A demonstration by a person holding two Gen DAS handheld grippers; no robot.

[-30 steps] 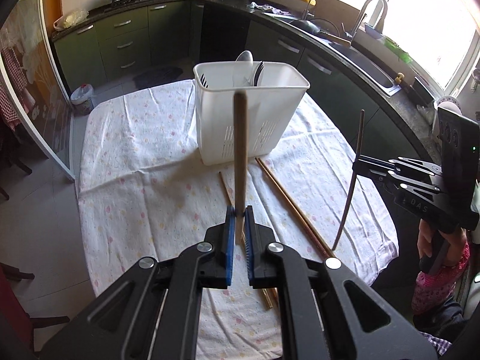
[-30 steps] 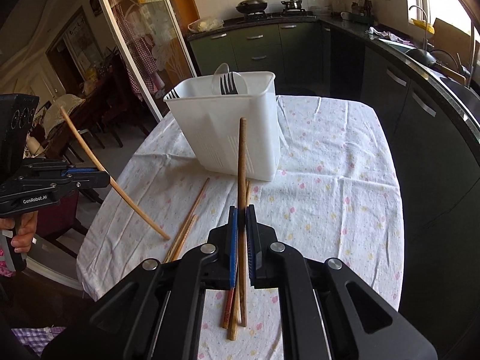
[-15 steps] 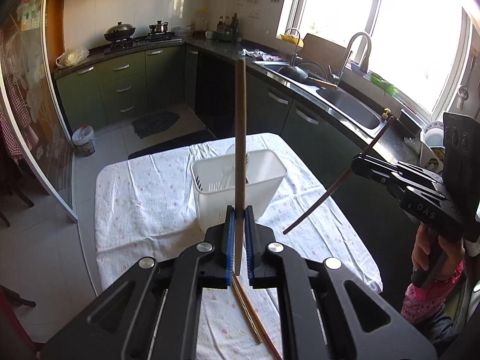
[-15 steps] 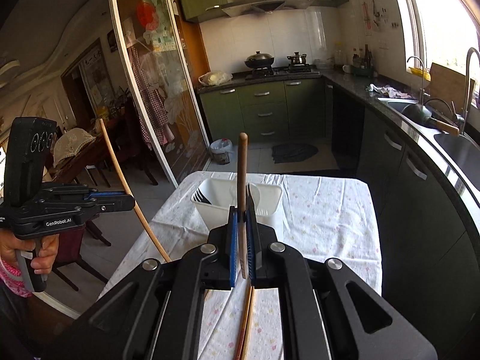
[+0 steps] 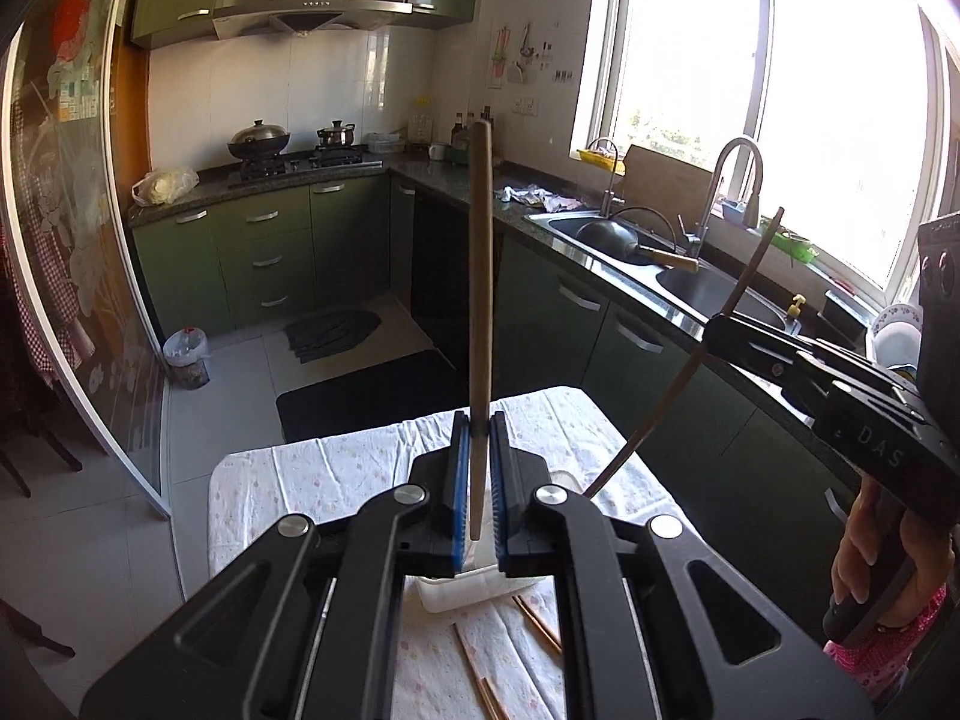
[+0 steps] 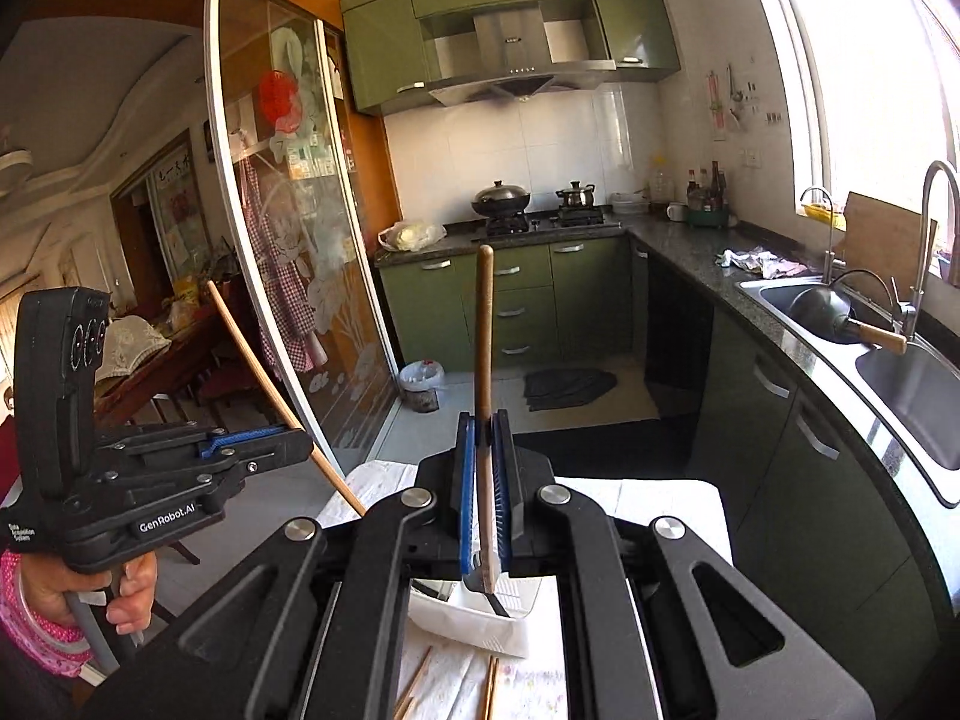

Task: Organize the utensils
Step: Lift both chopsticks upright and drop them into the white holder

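My left gripper (image 5: 479, 420) is shut on a wooden chopstick (image 5: 480, 276) that stands upright between the blue pads. My right gripper (image 6: 485, 420) is shut on another wooden chopstick (image 6: 483, 330), also upright. Each gripper shows in the other's view: the right one (image 5: 720, 324) at the right, the left one (image 6: 300, 441) at the left, each with its chopstick slanting. The white utensil holder (image 5: 474, 591) sits on the table just below both grippers, mostly hidden; it also shows in the right wrist view (image 6: 480, 618). Several chopsticks (image 5: 486, 672) lie on the floral tablecloth (image 5: 336, 480).
A kitchen counter with a sink (image 5: 708, 288) and tap runs along the right under a bright window. A stove with pots (image 5: 288, 147) stands at the back. A glass sliding door (image 6: 282, 300) is on the left. A small bin (image 5: 187, 354) stands on the floor.
Both grippers have lifted and tilted up with their chopsticks, so the views now look across the kitchen. The holder has dropped to the bottom of both views, under the grippers.
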